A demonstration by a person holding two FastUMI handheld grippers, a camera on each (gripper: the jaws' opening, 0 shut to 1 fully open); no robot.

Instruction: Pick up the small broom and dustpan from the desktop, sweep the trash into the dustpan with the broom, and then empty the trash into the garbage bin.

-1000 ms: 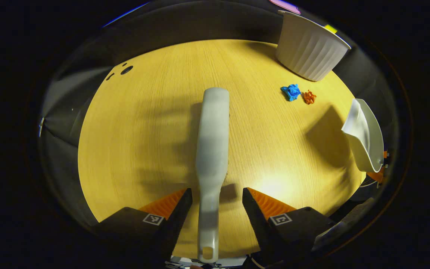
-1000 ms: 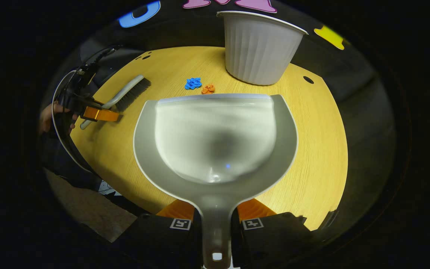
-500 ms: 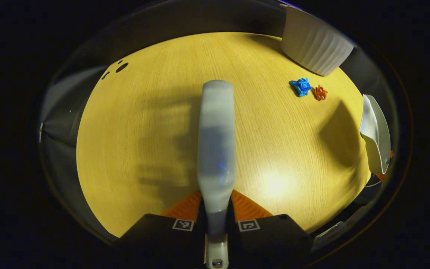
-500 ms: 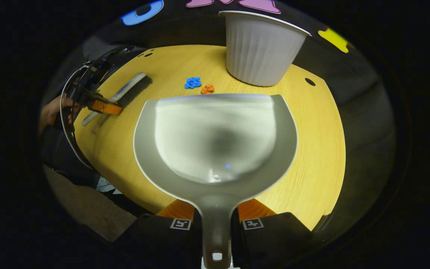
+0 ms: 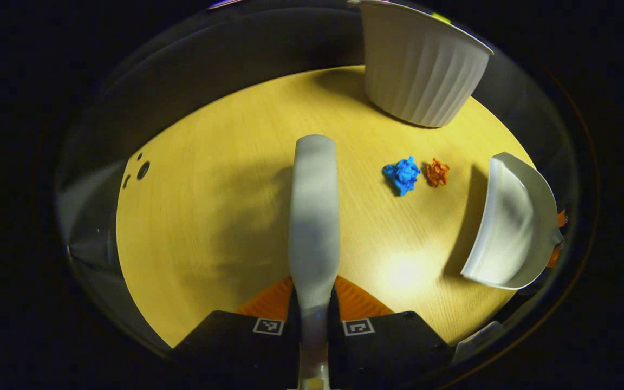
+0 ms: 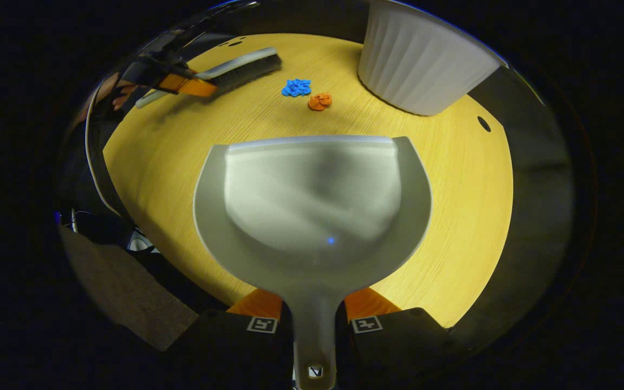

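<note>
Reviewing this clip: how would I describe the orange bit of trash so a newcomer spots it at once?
Start at the white ribbed garbage bin standing on the yellow wooden desktop. Just in front of it lie two small crumpled paper scraps side by side. The one meant is the orange scrap, nearer the bin and smaller than its blue crumpled neighbour.

In the left gripper view, bare surface point(image 5: 209, 216) lies open at left; the bin point(image 5: 420, 76) blocks the upper right.
</note>
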